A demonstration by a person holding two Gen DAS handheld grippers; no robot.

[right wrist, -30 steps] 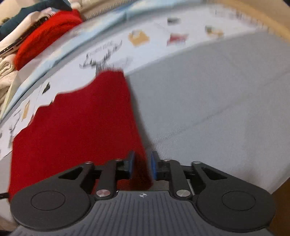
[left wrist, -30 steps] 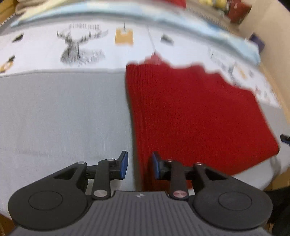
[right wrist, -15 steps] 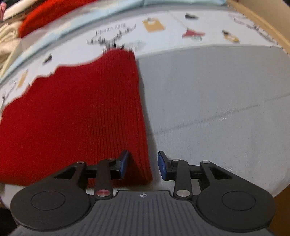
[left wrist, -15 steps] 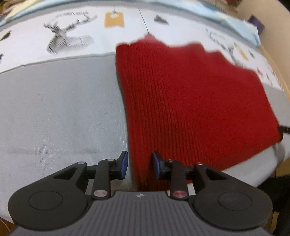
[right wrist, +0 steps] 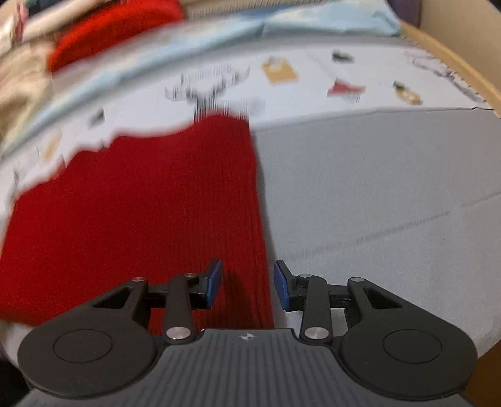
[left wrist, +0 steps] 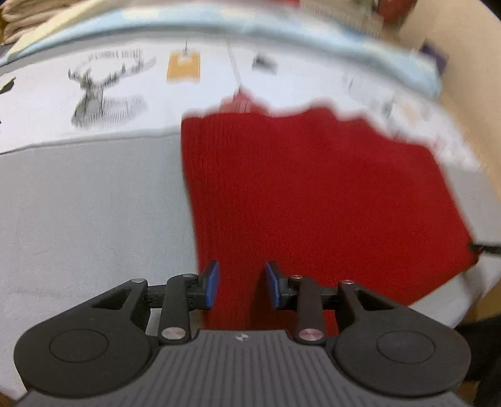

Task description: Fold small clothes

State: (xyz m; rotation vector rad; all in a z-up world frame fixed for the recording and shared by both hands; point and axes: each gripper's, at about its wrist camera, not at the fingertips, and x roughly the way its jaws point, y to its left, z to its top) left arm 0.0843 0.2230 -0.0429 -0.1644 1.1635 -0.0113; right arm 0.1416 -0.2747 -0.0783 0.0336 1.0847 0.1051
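Observation:
A red ribbed knit garment lies flat on the grey mat, with its far edge uneven. My left gripper hovers over its near left corner. Its jaws are opening; red cloth shows in the gap, and the blue pads stand clear of it. In the right wrist view the same garment fills the left half. My right gripper straddles its near right edge. Those jaws are opening too, with the cloth edge between them untouched by the pads.
Beyond the grey mat lies a white sheet printed with a deer and small pictures. A light blue cloth runs behind it. A pile with a red knit sits far left. A wooden rim bounds the right.
Both pairs of jaws have widened, the right one from nearly closed around the cloth edge. The left gripper has shifted right, so red cloth now fills its gap.

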